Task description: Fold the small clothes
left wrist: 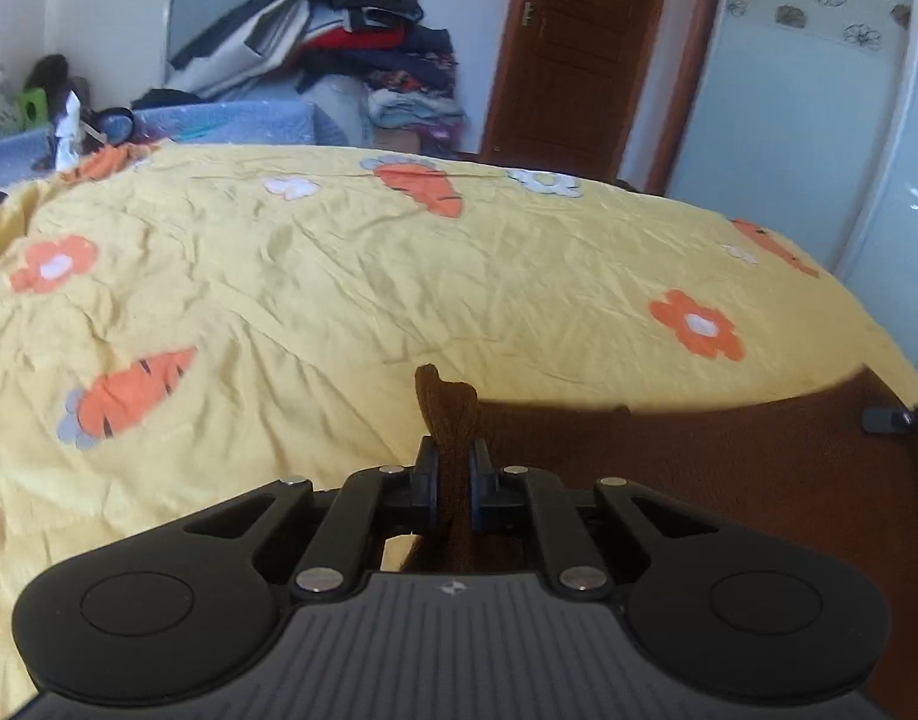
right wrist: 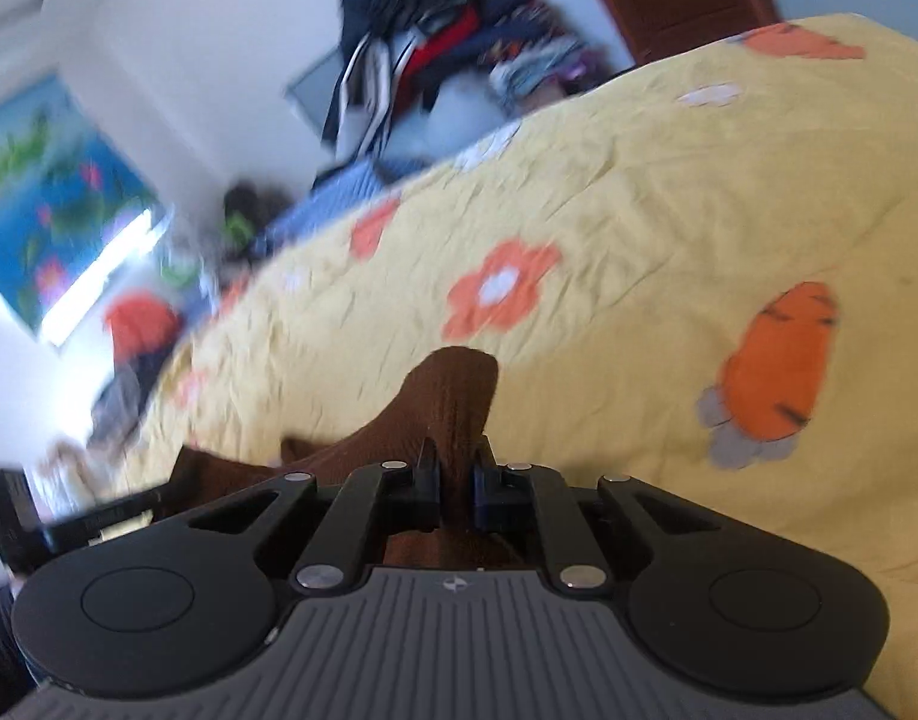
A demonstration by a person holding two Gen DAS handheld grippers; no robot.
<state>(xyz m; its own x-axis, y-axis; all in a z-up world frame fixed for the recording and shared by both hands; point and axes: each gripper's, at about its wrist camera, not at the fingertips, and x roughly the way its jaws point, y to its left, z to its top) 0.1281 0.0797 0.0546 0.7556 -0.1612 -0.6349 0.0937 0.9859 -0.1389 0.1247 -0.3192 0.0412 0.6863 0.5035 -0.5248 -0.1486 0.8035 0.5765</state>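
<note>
Stretching rightward from the left gripper (left wrist: 453, 468), the brown garment (left wrist: 699, 468) hangs taut above the bedspread (left wrist: 339, 276); each gripper is clamped on one end, the right gripper (right wrist: 455, 474) pinching its opposite corner.

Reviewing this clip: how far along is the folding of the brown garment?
Done: both corners are gripped. The left hand-held gripper and the right hand-held gripper are each shut on the brown garment. In hand: it hangs stretched between them over the yellow bedspread. Left: no fold is visible yet; laying it down and folding remain.
</note>
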